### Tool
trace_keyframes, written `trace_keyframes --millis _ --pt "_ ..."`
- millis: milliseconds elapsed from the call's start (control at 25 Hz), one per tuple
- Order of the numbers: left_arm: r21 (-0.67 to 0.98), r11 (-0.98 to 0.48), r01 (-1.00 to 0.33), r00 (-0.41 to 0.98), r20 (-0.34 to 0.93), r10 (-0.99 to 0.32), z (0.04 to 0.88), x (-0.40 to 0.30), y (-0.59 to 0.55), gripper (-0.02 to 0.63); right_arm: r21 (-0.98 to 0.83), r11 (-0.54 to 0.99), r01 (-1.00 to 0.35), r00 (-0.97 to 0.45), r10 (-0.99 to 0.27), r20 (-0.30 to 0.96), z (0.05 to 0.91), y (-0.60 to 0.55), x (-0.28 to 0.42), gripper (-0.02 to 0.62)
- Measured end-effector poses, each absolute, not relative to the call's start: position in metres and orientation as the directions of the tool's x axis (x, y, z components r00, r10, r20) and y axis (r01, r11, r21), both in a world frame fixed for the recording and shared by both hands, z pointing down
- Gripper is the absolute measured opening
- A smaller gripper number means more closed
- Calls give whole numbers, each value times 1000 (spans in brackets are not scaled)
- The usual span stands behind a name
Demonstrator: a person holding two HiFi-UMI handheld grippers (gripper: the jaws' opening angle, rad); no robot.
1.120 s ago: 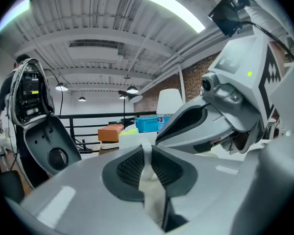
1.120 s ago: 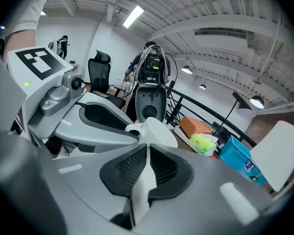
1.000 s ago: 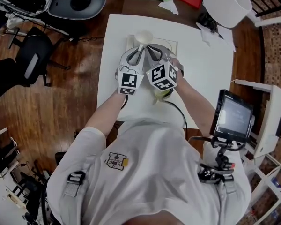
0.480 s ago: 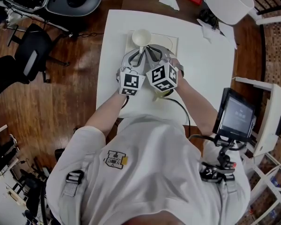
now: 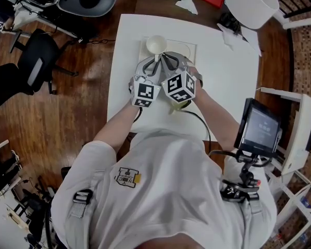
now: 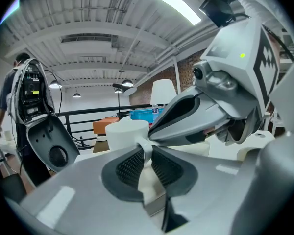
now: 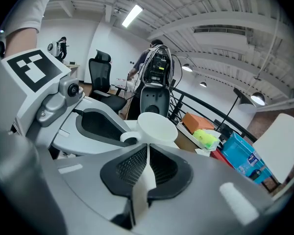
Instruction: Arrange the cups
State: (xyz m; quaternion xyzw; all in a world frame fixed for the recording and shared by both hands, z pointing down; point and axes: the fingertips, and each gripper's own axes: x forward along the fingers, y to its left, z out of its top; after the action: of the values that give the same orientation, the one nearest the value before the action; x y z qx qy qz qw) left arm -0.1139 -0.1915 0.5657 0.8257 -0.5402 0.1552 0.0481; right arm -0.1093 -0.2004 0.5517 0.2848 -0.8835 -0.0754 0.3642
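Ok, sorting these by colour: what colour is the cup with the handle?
The cup is plain white; the right gripper view shows it best.

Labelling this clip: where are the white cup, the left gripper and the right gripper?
white cup [image 5: 156, 44]: head view, inside its bowl.
left gripper [image 6: 147, 154]: left gripper view, between fingertips pinching the cup's handle.
right gripper [image 7: 147, 150]: right gripper view, between its closed fingertips.

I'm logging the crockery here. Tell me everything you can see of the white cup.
The cup is plain white, smooth, round, empty and upright, with one loop handle. The left tool grips that handle. The cup is over the far left corner of a pale tray; whether it rests on it I cannot tell.
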Motion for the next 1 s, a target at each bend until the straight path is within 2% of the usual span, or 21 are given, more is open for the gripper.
trace_keyframes --millis 280,440,560,1000 --pt "-69 -419 -905 384 288 -877 565 -113 -190 44 332 829 -450 -576 -554 601 553 -201 -110 17" --pt "-42 -432 -901 405 278 -871 563 -116 -179 121 297 828 -476 -578 -549 604 551 -199 -108 20" --pt "-49 -414 -909 385 281 -879 560 -127 -175 121 276 823 -497 -583 -552 597 547 -203 -105 19" --pt "-24 -376 -926 328 437 -837 599 -146 -101 119 226 786 -576 -547 -576 608 550 -172 -50 18"
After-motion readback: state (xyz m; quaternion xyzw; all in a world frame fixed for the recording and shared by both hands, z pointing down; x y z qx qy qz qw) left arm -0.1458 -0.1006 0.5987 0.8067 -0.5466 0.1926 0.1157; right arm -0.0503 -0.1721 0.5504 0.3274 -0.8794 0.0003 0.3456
